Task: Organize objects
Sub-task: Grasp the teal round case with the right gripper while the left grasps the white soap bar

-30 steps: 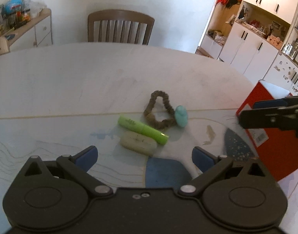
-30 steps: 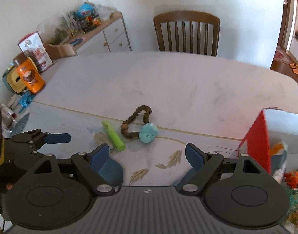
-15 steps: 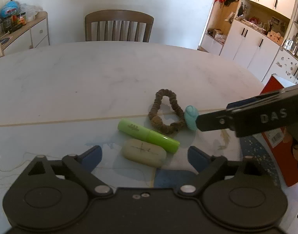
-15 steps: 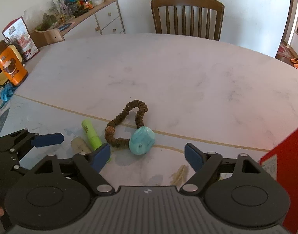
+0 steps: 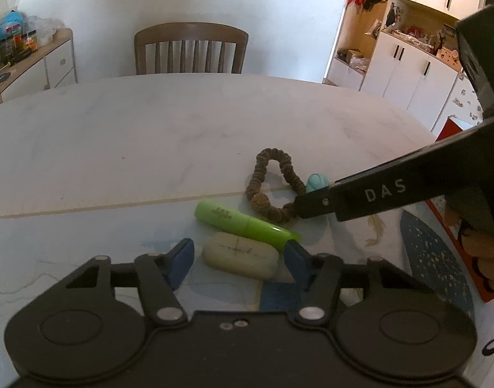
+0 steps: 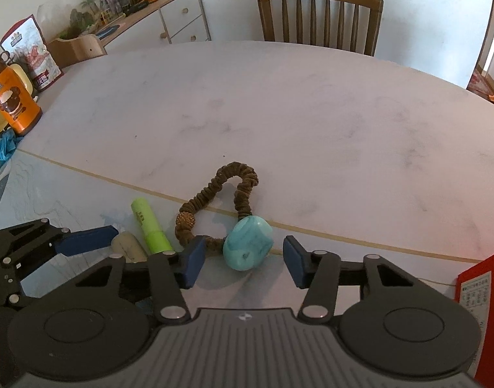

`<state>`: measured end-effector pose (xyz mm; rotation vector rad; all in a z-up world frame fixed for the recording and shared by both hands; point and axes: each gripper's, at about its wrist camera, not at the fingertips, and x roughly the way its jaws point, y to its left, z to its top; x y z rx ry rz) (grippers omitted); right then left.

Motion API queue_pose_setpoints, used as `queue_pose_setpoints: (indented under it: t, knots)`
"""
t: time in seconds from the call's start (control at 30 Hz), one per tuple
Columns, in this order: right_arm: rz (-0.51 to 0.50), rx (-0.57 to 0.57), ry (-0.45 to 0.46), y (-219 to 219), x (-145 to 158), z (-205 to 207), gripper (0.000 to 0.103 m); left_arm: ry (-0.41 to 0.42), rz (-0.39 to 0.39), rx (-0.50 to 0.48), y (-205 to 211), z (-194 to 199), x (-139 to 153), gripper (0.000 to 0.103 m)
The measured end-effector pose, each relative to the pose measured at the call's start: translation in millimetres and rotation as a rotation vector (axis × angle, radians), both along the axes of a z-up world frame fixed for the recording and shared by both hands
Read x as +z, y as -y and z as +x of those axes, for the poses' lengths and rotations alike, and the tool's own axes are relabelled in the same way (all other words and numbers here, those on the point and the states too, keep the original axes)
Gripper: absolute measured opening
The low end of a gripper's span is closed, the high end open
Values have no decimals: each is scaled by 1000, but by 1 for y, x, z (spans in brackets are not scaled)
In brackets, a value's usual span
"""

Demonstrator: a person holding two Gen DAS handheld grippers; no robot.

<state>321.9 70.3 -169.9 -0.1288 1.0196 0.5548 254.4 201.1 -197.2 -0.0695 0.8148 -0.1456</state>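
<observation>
1. While both jaws stand wide, the right gripper (image 6: 242,260) brackets the turquoise stone (image 6: 247,244) near the table's (image 6: 279,106) near edge.
2. The left gripper (image 5: 237,260) flanks the cream case (image 5: 240,254), beside the green tube (image 5: 243,223) and brown scrunchie (image 5: 272,182).

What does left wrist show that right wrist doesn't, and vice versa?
Left wrist only: white cabinets at right, and the cream oval case in full between the open left gripper fingers.

Right wrist only: an orange canister at the table's left edge, and the turquoise stone in full between the open right gripper fingers.

Both: brown scrunchie, green tube, red box, wooden chair, marble table.
</observation>
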Motion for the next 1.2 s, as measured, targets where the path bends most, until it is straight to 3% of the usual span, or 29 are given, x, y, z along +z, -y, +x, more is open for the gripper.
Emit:
queue_pose_setpoints:
  t: [0.1, 0.3, 0.63, 1.2]
  knots:
    - [8, -4, -9, 0, 0, 1, 43, 1, -5, -5, 0, 0, 0, 51]
    - [12, -15, -13, 0, 1, 1, 34, -3, -3, -3, 1, -1, 1, 50]
    - [20, -12, 4, 5, 14, -9, 33, 6, -4, -9, 7, -9, 12, 50]
    - [90, -12, 47, 46, 74, -57, 33, 49, -19, -26, 29, -35, 65, 50]
